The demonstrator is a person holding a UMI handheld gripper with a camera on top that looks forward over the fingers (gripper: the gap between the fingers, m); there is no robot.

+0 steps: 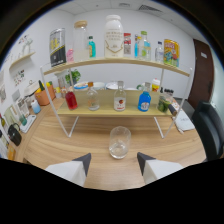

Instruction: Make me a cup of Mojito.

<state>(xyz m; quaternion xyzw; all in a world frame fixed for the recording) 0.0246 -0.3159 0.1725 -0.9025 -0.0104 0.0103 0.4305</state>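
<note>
1. Gripper view: two-finger gripper (113, 161) spread wide, holding nothing.
2. Clear empty drinking glass (119, 142) stands upright on the light wooden tabletop (60, 142), just ahead of the fingers.
3. White-framed two-tier wooden shelf (120, 111) carries bottles beyond, against a white wall (35, 30).

Bright even room light — strong fisheye warp, dark corners, soft focus.

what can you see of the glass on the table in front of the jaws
The glass is a clear, stemless tumbler that looks like plain glass, rounded toward its base. It stands upright on the wooden table, just ahead of the open gripper, in front of the shelf rack. Nothing touches it but the table, and it looks empty.
</note>
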